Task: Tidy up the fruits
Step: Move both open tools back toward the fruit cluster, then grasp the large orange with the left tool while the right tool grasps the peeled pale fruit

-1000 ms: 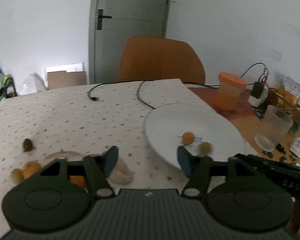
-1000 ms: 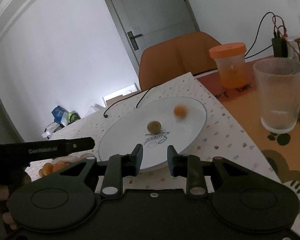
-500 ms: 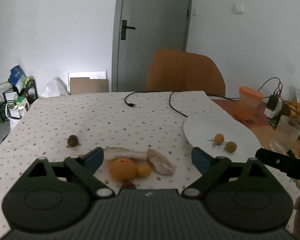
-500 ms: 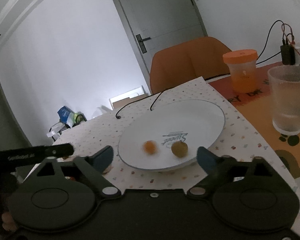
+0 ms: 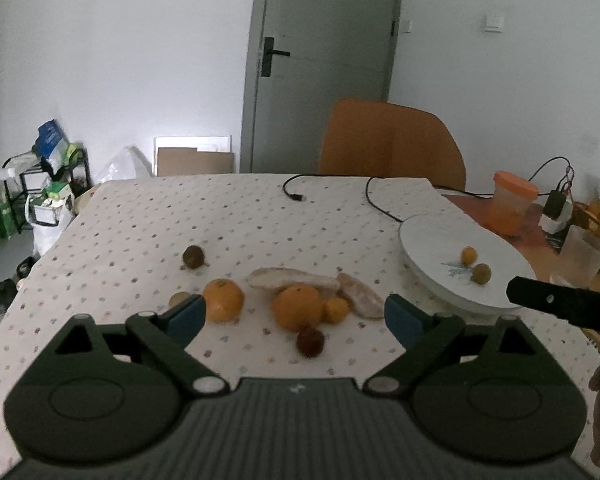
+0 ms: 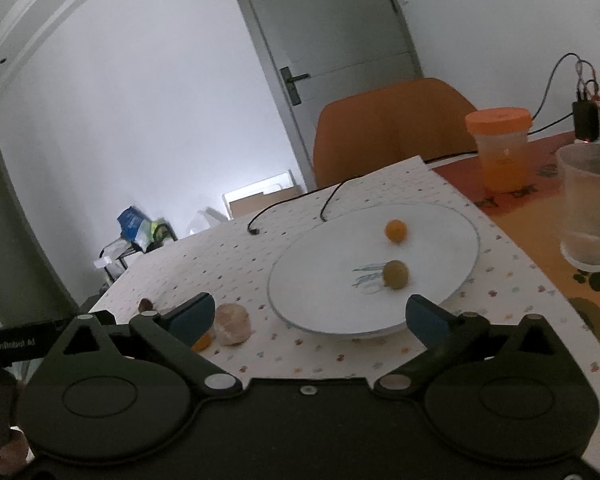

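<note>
My left gripper (image 5: 294, 316) is open and empty, held above the near side of the table over a cluster of fruit: two oranges (image 5: 297, 306) (image 5: 222, 299), a small yellow fruit (image 5: 336, 310), a dark round fruit (image 5: 310, 342), two pale peeled pieces (image 5: 292, 278), and a brown fruit (image 5: 192, 256) farther back. A white plate (image 5: 432, 240) on the right holds a small orange fruit (image 5: 468, 255) and a greenish one (image 5: 481, 273). My right gripper (image 6: 308, 316) is open and empty in front of that plate (image 6: 320, 280), which shows both fruits (image 6: 396, 230) (image 6: 395, 274).
A glass cup (image 6: 590, 208) and an orange-lidded container (image 6: 500, 148) stand right of the plate on an orange mat. A black cable (image 5: 340, 188) lies at the table's far side. An orange chair (image 5: 392, 140) stands behind the table.
Both grippers have opened wide. The left one pulled back and swung left, bringing the fruit cluster into view. The small orange fruit rolled on the plate.
</note>
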Action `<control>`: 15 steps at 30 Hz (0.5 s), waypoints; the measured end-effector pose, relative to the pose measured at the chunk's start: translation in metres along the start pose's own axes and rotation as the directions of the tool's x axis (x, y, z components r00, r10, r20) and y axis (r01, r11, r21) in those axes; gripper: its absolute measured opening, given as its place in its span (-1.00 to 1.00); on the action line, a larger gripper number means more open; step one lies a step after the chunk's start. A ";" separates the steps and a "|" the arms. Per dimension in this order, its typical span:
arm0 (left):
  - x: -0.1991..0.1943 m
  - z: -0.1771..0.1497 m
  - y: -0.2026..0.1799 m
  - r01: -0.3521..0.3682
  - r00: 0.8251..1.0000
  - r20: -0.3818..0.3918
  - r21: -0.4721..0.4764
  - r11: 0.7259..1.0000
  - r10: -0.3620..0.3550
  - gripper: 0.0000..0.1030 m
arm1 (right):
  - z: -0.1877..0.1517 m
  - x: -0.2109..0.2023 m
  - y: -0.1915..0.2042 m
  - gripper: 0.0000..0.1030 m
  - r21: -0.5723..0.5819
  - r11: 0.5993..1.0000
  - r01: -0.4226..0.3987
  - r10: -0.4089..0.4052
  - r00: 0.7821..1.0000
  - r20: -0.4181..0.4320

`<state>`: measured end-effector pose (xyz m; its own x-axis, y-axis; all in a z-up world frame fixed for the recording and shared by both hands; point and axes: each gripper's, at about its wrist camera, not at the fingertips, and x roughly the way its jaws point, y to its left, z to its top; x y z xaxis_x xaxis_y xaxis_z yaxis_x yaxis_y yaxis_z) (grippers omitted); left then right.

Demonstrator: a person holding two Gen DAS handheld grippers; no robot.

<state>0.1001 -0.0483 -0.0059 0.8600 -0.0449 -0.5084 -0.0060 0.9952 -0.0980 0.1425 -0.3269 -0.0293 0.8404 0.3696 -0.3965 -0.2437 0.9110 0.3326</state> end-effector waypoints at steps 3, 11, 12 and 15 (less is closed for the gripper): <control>-0.001 -0.003 0.005 -0.011 1.000 -0.007 0.002 1.000 0.011 0.84 | 0.000 0.003 0.006 1.00 -0.014 1.000 -0.020 0.019 1.000 -0.021; -0.002 -0.011 0.022 -0.026 1.000 -0.015 -0.028 0.999 0.025 0.84 | -0.004 0.008 0.022 1.00 -0.046 0.997 -0.067 0.064 0.996 -0.064; -0.001 -0.012 0.024 -0.028 1.000 -0.013 -0.032 0.999 0.028 0.84 | -0.004 0.009 0.024 1.00 -0.048 0.996 -0.073 0.070 0.995 -0.070; 0.000 -0.012 0.033 -0.048 0.999 -0.005 -0.056 0.997 0.048 0.84 | -0.005 0.012 0.030 1.00 -0.072 0.993 -0.088 0.081 0.993 -0.086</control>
<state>0.0937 -0.0165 -0.0189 0.8561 0.0021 -0.5168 -0.0755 0.9898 -0.1211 0.1431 -0.2942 -0.0281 0.7728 0.4570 -0.4403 -0.3510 0.8859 0.3033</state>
